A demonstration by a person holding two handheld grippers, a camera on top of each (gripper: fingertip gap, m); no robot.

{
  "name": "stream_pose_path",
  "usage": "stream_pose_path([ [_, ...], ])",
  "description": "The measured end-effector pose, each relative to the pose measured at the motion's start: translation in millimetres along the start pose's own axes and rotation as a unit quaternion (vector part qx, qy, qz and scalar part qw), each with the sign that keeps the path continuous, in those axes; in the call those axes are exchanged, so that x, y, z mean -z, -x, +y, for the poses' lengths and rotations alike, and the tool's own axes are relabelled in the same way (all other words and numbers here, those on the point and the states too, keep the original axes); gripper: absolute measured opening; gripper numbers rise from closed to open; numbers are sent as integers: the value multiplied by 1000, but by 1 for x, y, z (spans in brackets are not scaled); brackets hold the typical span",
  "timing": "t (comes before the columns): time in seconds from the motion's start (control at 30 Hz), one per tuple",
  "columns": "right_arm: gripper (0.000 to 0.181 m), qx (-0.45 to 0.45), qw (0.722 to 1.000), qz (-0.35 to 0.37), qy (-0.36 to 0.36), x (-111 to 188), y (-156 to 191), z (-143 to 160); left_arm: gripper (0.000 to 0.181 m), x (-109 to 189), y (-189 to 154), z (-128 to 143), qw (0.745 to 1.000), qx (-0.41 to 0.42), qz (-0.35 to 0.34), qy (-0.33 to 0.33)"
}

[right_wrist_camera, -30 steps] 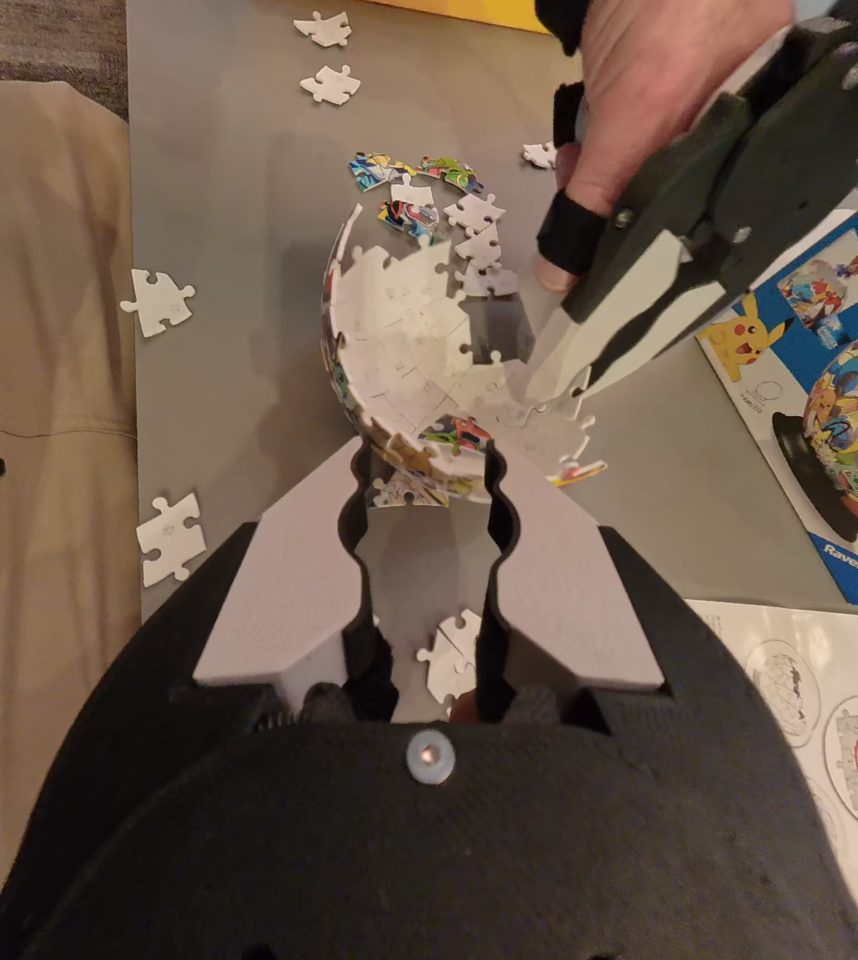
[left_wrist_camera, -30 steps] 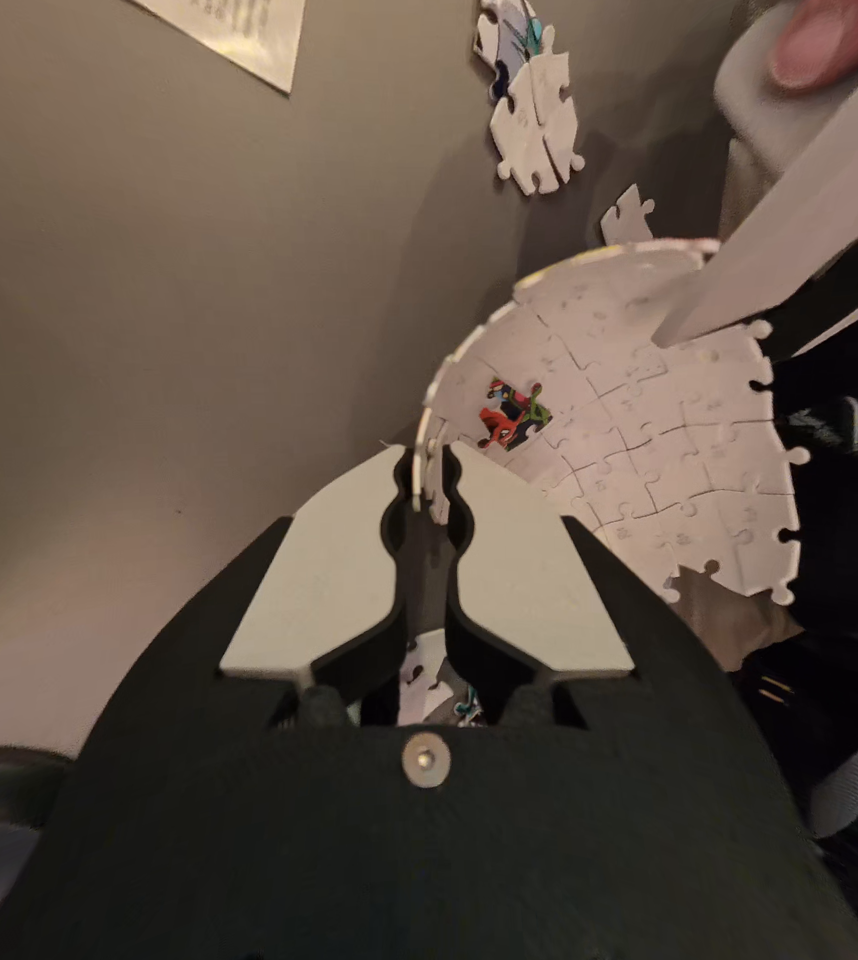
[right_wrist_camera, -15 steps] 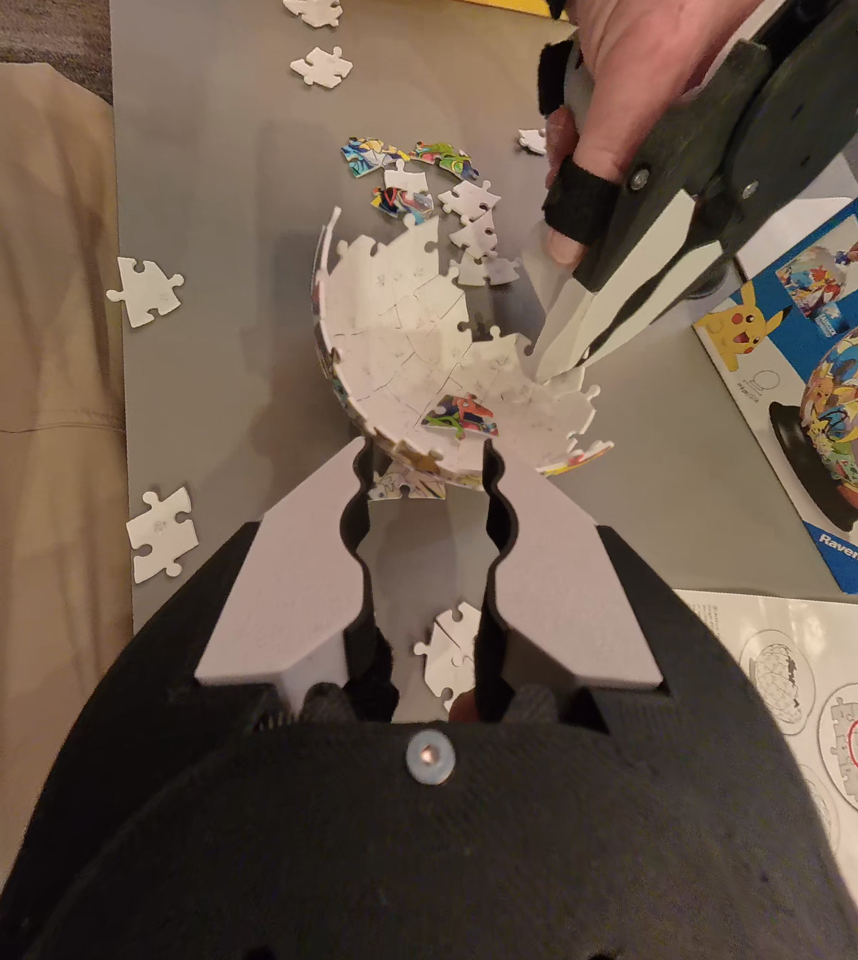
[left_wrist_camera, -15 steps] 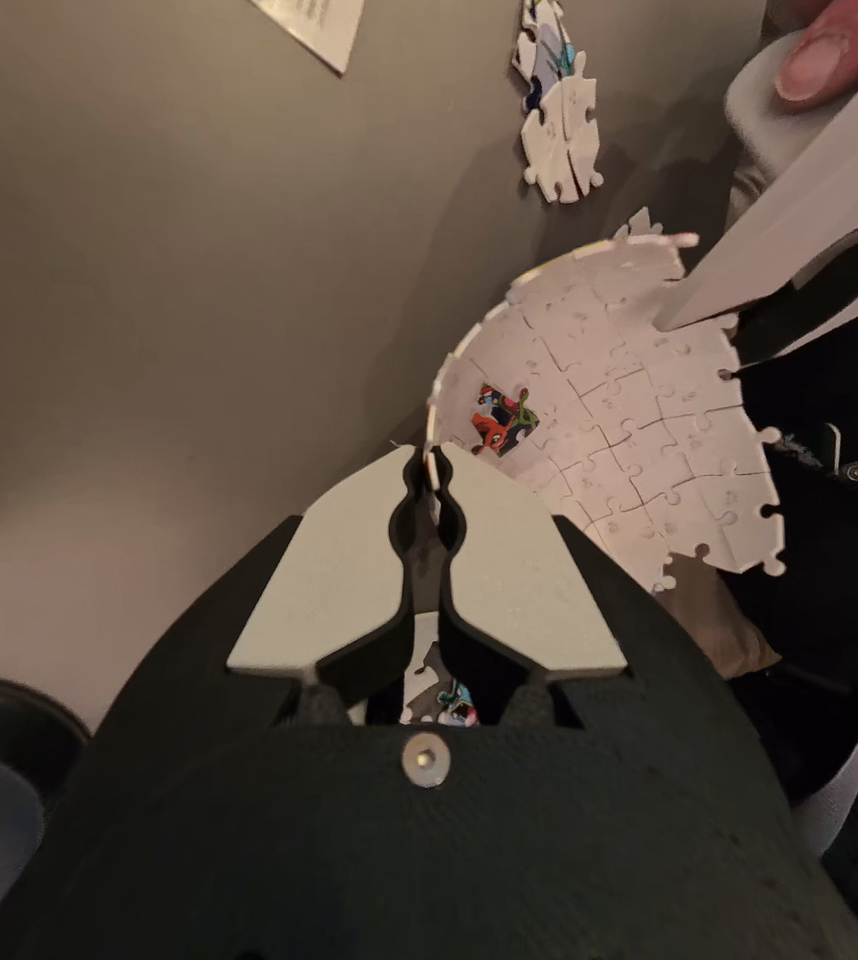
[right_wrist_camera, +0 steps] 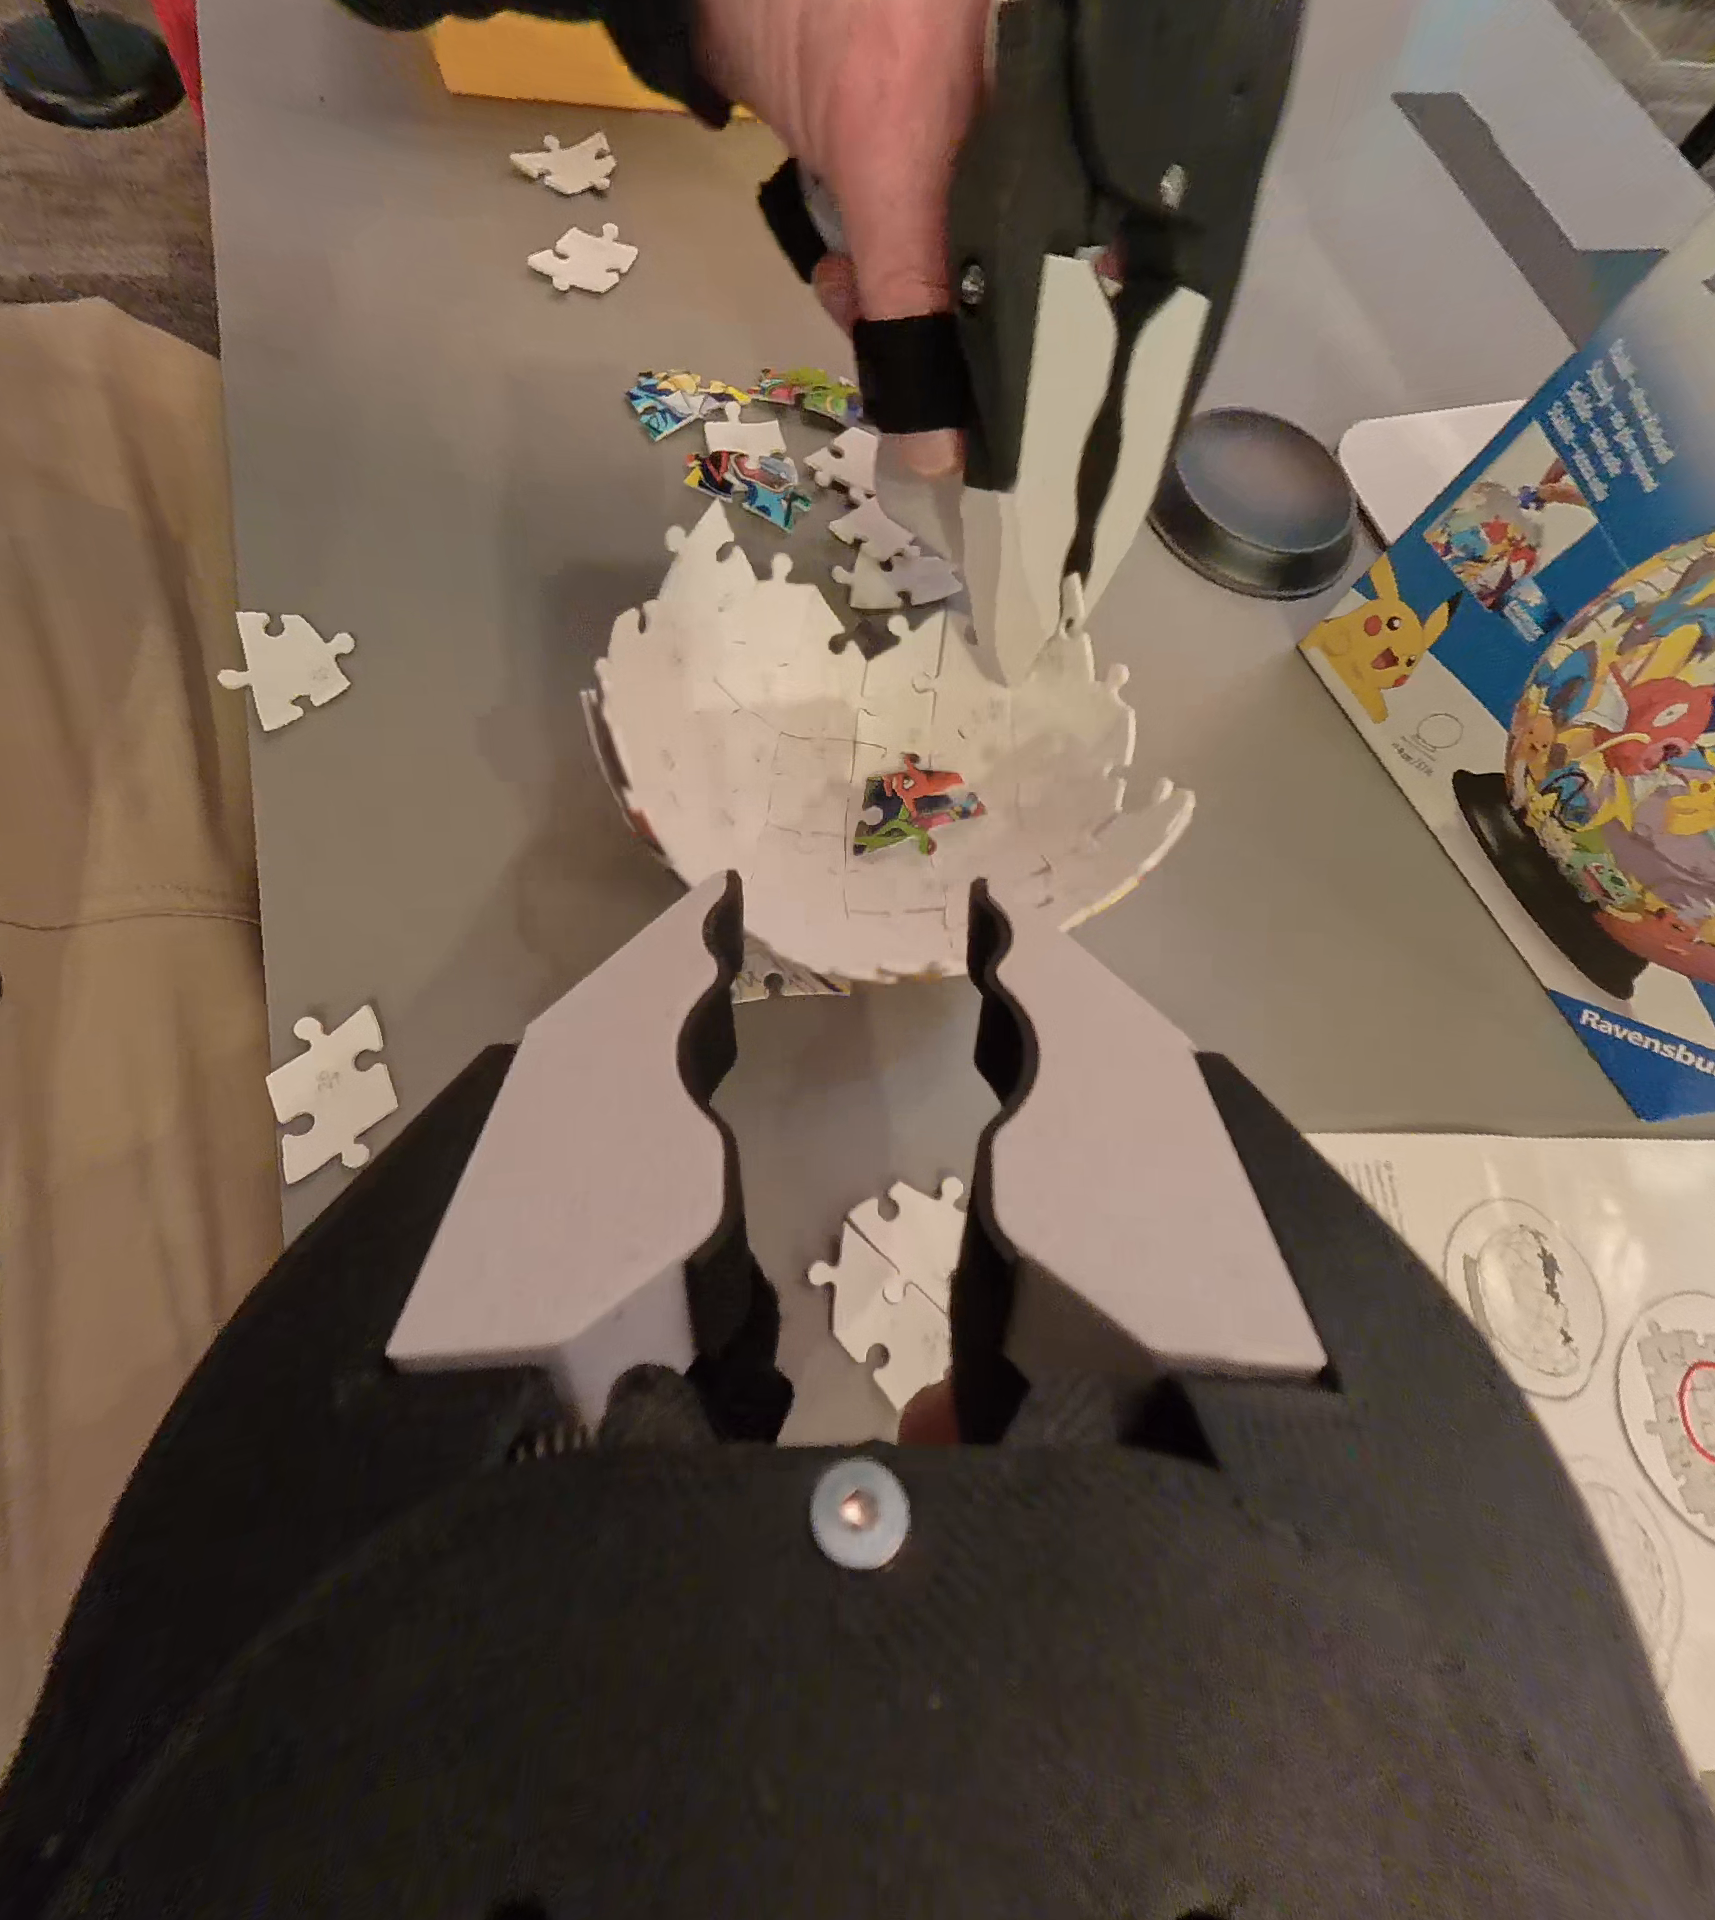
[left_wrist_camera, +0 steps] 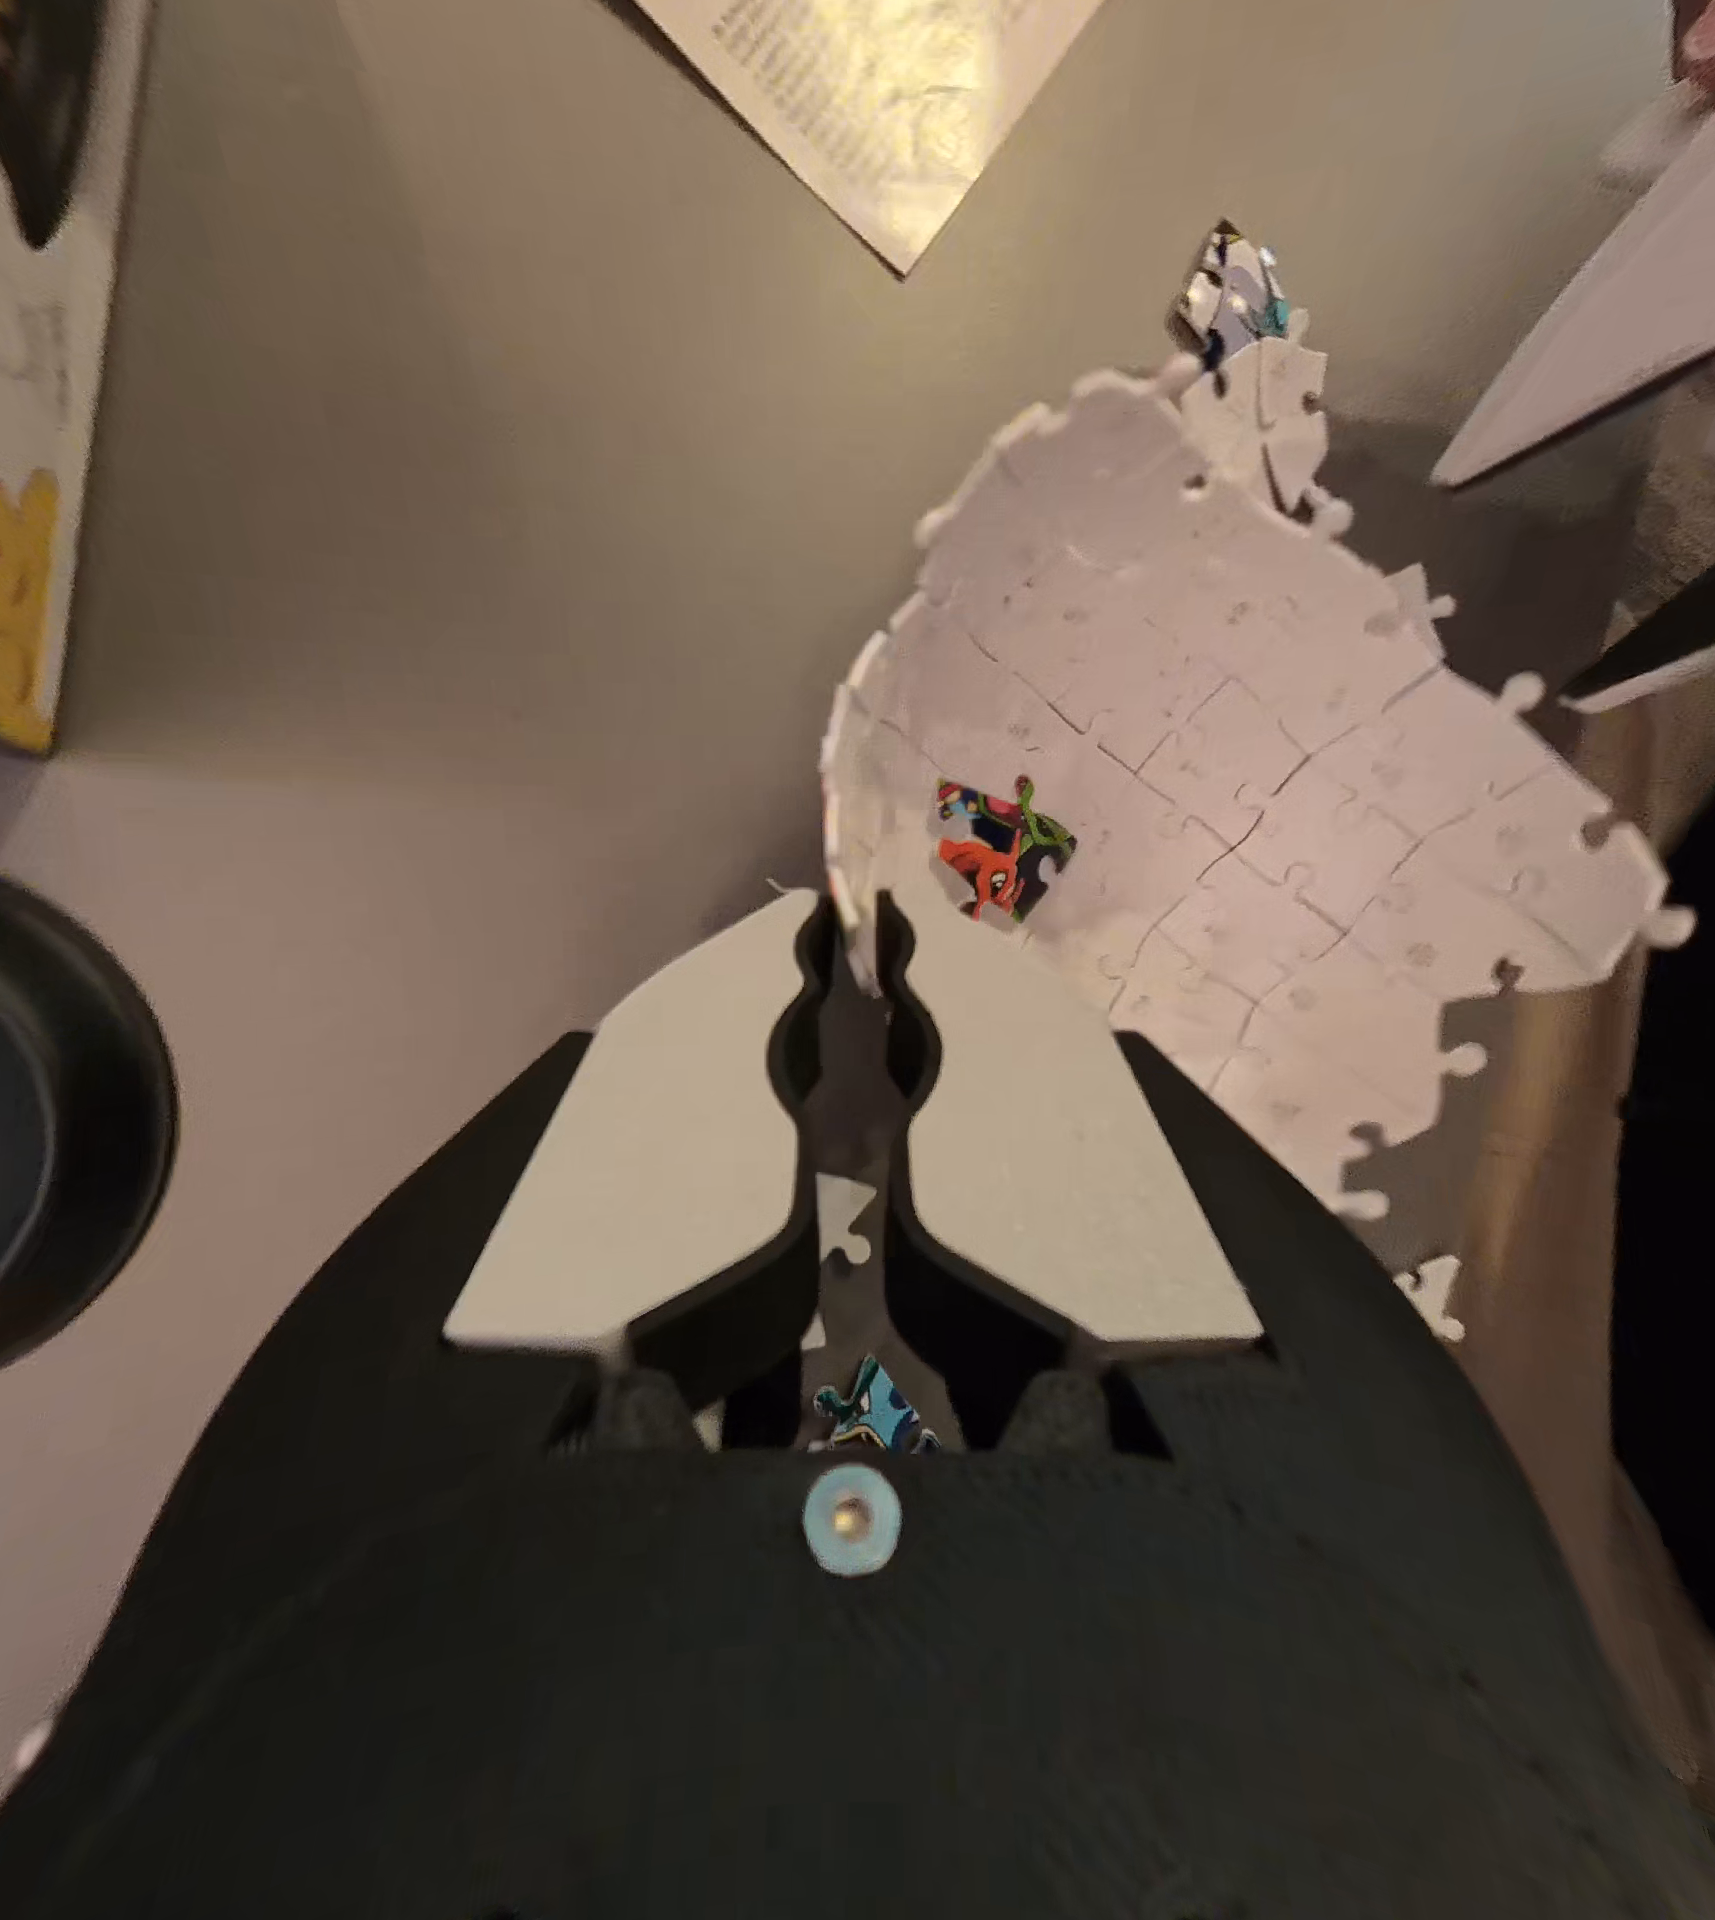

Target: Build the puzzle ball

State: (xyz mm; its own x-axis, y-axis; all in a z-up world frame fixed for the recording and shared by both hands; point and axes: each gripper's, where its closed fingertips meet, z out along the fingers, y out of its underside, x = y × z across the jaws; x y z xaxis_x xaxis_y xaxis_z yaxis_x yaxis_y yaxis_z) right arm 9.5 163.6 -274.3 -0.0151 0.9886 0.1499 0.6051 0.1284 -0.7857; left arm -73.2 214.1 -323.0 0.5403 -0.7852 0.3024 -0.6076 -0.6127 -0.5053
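- Puzzle ball [right_wrist_camera: 832,769], half built: a bowl-shaped shell of joined pieces, white inner face up, jagged knobbed rim. It sits on the grey table [right_wrist_camera: 396,436], near the middle, between the two grippers.
- One loose coloured piece [right_wrist_camera: 913,805] lies printed side up inside the shell, near its bottom; the same piece shows in the left wrist view [left_wrist_camera: 1000,847].
- Left gripper [left_wrist_camera: 858,920]: jaws nearly together, pinching the shell's rim [left_wrist_camera: 848,831] between the fingertips. In the right wrist view it comes down steeply from above at the far side of the shell [right_wrist_camera: 1040,623], held by a hand [right_wrist_camera: 863,156] with a black strap around one finger.
- Right gripper [right_wrist_camera: 853,904]: jaws spread wide, nothing between them. Tips stand just at the near edge of the shell; contact cannot be told.
- Two joined white pieces [right_wrist_camera: 894,1283] lie on the table, seen through the gap between the right fingers.
- Scatter of loose pieces [right_wrist_camera: 780,447] beyond the shell, some printed side up, some white side up.
- More white pieces along the table's left edge [right_wrist_camera: 287,660], [right_wrist_camera: 333,1086], and two at the far end [right_wrist_camera: 578,208].
- Black round stand [right_wrist_camera: 1258,509] right of the left gripper.
- Puzzle box [right_wrist_camera: 1611,727], blue with a picture of the finished ball, at the right.
- Instruction sheet [right_wrist_camera: 1611,1351] on the near right, below the box.
- Tan fabric [right_wrist_camera: 53,831] covers the left of the view.
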Motion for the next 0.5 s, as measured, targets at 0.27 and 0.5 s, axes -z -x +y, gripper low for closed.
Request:
stream_pose_path([
  [0.27, 41, -80, 997, 6, -19, 9, -9, -5, 33, 9, -10, 5, 998, 38, -1, -49],
  [0.5, 41, -238, 971, 17, 18, 0, -33, 26, 45, 7, -13, 0, 999, 31, -2, -29],
])
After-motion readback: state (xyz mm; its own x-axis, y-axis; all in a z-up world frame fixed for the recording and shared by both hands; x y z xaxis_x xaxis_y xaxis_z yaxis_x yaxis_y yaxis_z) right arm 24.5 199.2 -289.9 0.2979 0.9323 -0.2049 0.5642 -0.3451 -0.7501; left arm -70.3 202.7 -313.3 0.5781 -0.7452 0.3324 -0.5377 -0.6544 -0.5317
